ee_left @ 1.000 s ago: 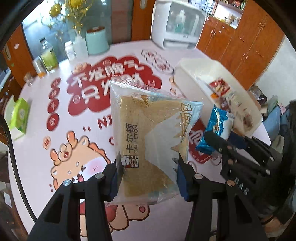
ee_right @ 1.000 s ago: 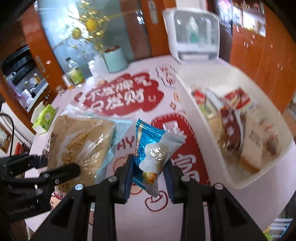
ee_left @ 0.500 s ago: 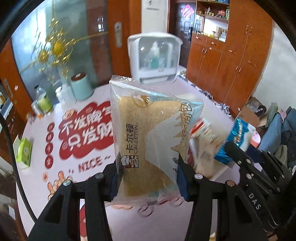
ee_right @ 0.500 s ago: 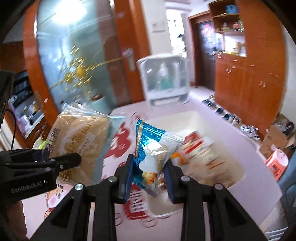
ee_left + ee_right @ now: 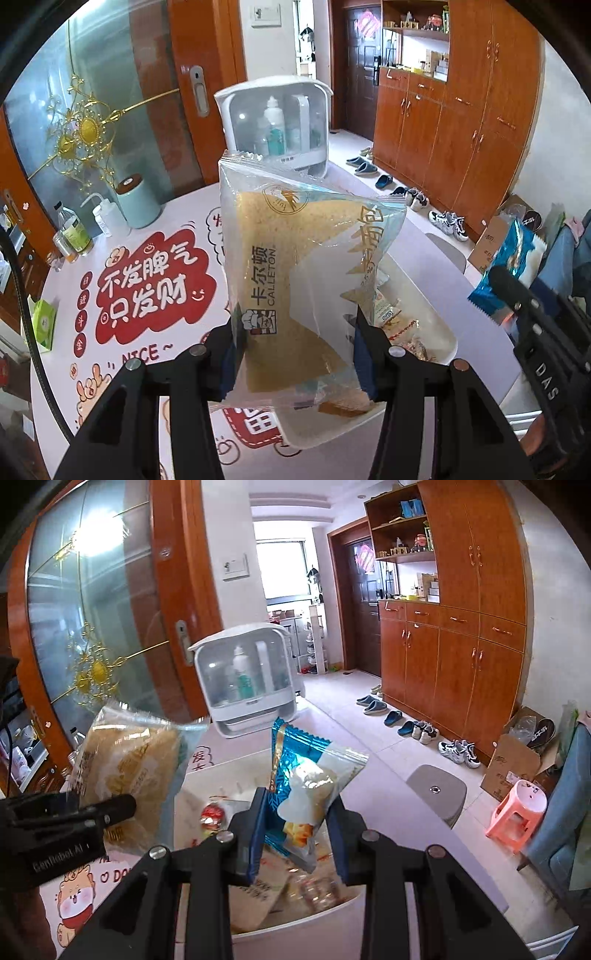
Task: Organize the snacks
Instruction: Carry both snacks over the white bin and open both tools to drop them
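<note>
My left gripper [image 5: 295, 354] is shut on a clear-wrapped Calleton bread packet [image 5: 295, 266] and holds it upright above the table, over the near end of the white snack bin [image 5: 439, 325]. My right gripper [image 5: 297, 838] is shut on a blue and white snack packet [image 5: 306, 786], held above the same bin [image 5: 295, 919], which holds several wrapped snacks. The bread packet also shows in the right wrist view [image 5: 129, 771], left of the blue packet. The blue packet shows at the right in the left wrist view [image 5: 509, 266].
A round table with a pink and red cartoon cover [image 5: 147, 288] carries a white storage box [image 5: 277, 125], a mint canister [image 5: 138, 203], bottles [image 5: 74, 232] and a green tissue pack [image 5: 42, 321]. A grey stool [image 5: 439, 794], a pink stool [image 5: 517, 816] and wooden cabinets [image 5: 461, 664] stand at the right.
Both grippers have risen and tilted up with their packets still held. They have moved from over the table cover to above the white bin, which now lies below them.
</note>
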Tool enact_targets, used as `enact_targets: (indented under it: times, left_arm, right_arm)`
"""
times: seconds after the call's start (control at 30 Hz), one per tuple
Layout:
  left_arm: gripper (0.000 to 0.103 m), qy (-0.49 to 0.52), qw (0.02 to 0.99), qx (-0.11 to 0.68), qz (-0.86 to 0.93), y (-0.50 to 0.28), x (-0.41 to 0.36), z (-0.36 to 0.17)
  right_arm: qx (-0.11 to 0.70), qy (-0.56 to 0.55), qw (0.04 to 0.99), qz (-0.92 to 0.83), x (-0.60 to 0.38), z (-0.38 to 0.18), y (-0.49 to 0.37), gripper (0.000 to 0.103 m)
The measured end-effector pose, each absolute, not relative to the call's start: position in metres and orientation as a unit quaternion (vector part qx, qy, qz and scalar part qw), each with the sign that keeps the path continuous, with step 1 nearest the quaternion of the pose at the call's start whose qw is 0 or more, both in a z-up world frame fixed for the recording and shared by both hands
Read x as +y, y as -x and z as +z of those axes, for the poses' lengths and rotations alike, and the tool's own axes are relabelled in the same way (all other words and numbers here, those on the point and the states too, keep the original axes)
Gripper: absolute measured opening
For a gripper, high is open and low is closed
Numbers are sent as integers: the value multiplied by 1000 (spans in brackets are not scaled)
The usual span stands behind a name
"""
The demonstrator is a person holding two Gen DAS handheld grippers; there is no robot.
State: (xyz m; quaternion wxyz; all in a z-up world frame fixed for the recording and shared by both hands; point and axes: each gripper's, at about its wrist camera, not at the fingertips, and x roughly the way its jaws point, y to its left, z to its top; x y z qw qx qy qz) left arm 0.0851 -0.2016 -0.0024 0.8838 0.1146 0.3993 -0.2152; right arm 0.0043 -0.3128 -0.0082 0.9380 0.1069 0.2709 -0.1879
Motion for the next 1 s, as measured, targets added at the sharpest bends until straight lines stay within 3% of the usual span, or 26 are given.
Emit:
enact_targets:
  times: [0.43, 0.87, 0.9, 0.97, 1.0]
  left_arm:
    - [50, -114, 882, 427, -163, -103, -210, -37]
    - [54, -104, 899, 401, -142, -135, -210, -27]
    - [60, -104, 900, 400, -142, -137, -210, -27]
    - [85, -108, 904, 391, -136, -140, -209, -25]
    - [97, -111, 906, 386, -134, -140, -208, -24]
  right_arm:
    - [296, -75, 940, -154, -336, -13, -31, 31]
    - [313, -48, 942, -112, -328, -9, -86, 32]
    - [315, -48, 942, -107, -327, -8, -89, 33]
    - [325, -46, 940, -91, -323, -10, -99, 42]
    - [328, -44, 939, -88, -321, -11, -102, 52]
